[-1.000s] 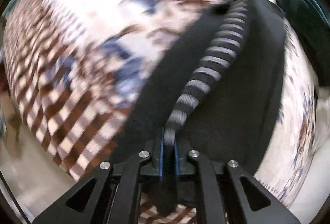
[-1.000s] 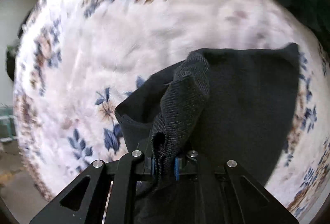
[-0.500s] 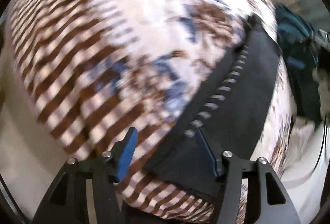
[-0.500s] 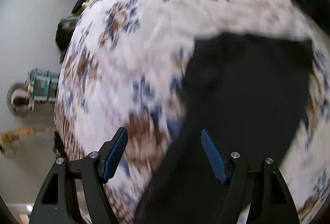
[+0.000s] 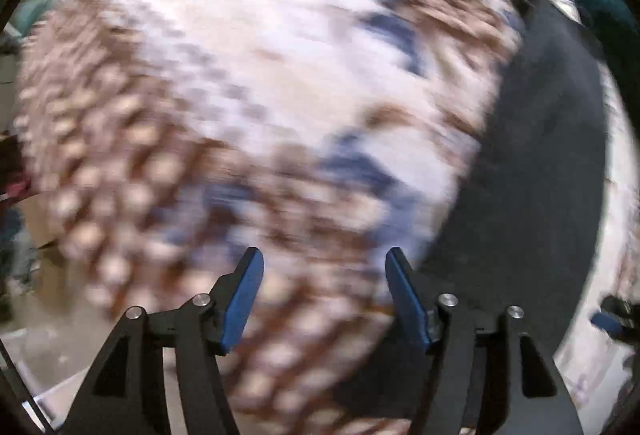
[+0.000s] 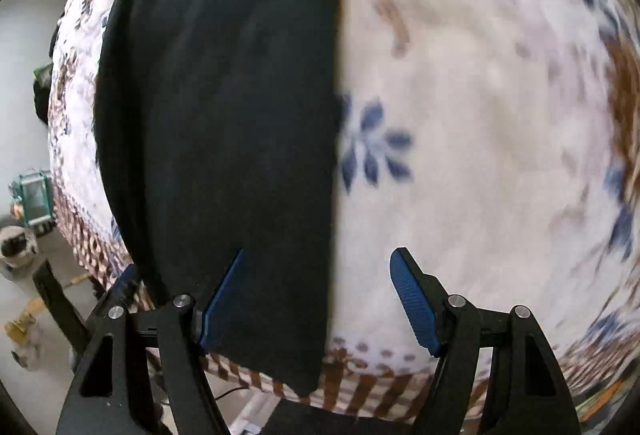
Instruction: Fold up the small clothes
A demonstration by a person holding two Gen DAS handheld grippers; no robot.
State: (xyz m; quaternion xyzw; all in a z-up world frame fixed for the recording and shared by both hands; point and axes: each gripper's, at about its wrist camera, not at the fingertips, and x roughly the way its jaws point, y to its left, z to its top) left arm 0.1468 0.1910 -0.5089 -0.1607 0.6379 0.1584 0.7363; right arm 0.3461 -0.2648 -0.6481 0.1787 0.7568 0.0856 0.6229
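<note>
The black garment [image 6: 224, 139] lies flat on the flowered blanket [image 6: 480, 115], one fold seemingly done. Both the left gripper [image 5: 324, 295] and the right gripper [image 6: 320, 299] have just opened and hold nothing; any further folds remain.

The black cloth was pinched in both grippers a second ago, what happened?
Both let go. The left hand-held gripper and right hand-held gripper have just opened, nothing between their pads. The black cloth now lies flat, folded, on the flowered blanket, which stayed put.

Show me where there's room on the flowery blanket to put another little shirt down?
Right of the black garment, the flowery blanket lies bare out to its brown checkered border. The strip left of the garment is narrow.
</note>
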